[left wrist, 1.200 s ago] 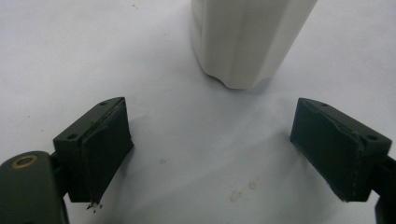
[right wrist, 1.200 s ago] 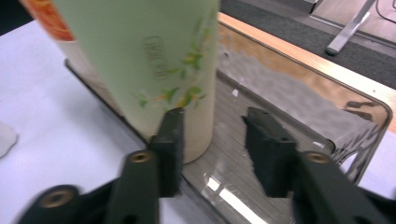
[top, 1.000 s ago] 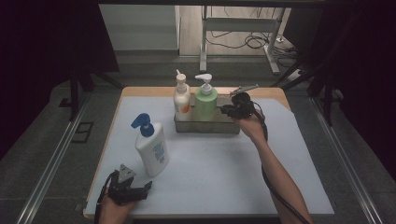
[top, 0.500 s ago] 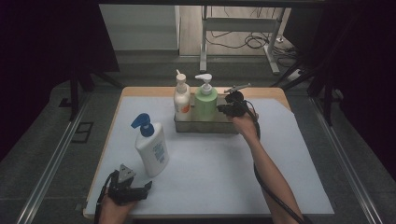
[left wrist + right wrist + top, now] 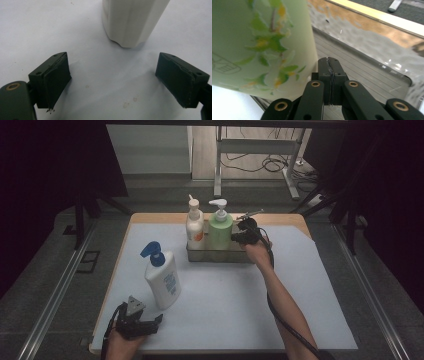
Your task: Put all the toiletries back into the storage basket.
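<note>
At the near edge of the surface point(image 5: 225, 310), which is covered in a pale sheet, the left gripper point(image 5: 134, 322) sits low in the person's left hand, a grey three-cornered plate on top of it. In the left gripper view its two black fingers point(image 5: 53, 80) stand spread wide apart with nothing between them, only the bare white sheet, marked with a few faint specks. Just beyond the fingertips stands the white lotion bottle point(image 5: 161, 280), upright, with a blue pump head; the left gripper view shows its rounded base point(image 5: 132, 22) resting on the sheet, near the fingers but not touching them. Farther back, past the middle of the surface, lies a shallow metal tray point(image 5: 200, 255) with a ribbed floor and shiny walls. In it, two pump bottles stand upright side by side: a white bottle with an orange label point(image 5: 194, 227) at the left, and a green bottle point(image 5: 220, 230) with a white pump next to it. The right forearm reaches diagonally across the sheet to the tray's right part, where the right gripper point(image 5: 239, 237) sits just beside the green bottle. In the right gripper view its fingers point(image 5: 324, 72) are pressed together with nothing between them, their tips over the tray floor, right against or very near the bottle's flowered side point(image 5: 262, 45); I cannot tell whether they touch. Beyond the tray runs the wooden far edge of the surface.
</note>
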Demonstrator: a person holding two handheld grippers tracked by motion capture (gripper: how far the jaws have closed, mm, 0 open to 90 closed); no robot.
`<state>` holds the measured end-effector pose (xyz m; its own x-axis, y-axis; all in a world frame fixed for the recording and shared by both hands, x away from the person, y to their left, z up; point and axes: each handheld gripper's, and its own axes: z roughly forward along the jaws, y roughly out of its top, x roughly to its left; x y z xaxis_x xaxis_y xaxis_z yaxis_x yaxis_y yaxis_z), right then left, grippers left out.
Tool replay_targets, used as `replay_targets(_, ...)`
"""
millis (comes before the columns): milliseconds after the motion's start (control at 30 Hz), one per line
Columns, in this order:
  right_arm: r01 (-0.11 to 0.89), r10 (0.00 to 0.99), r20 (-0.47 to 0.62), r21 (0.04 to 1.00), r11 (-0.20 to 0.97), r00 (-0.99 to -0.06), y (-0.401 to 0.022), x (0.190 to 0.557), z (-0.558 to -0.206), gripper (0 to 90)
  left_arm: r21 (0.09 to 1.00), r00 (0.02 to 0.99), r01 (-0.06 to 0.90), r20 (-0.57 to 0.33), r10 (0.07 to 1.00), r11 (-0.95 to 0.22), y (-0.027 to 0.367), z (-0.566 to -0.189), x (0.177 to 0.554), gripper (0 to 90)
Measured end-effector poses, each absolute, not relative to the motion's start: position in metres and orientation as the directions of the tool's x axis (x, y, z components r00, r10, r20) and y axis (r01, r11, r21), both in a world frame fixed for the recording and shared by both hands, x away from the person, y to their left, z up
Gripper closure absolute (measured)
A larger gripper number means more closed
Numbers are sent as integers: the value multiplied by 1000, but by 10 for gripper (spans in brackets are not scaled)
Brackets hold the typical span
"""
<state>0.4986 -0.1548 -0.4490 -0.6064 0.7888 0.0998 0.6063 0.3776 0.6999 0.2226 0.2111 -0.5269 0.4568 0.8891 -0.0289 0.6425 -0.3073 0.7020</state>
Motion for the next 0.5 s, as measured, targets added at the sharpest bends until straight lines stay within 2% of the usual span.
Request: replay_targets(500, 618, 780, 106, 679, 396, -617, -149, 500, -455, 893, 701, 457, 643, -29, 889, -307, 211, -527, 223, 118)
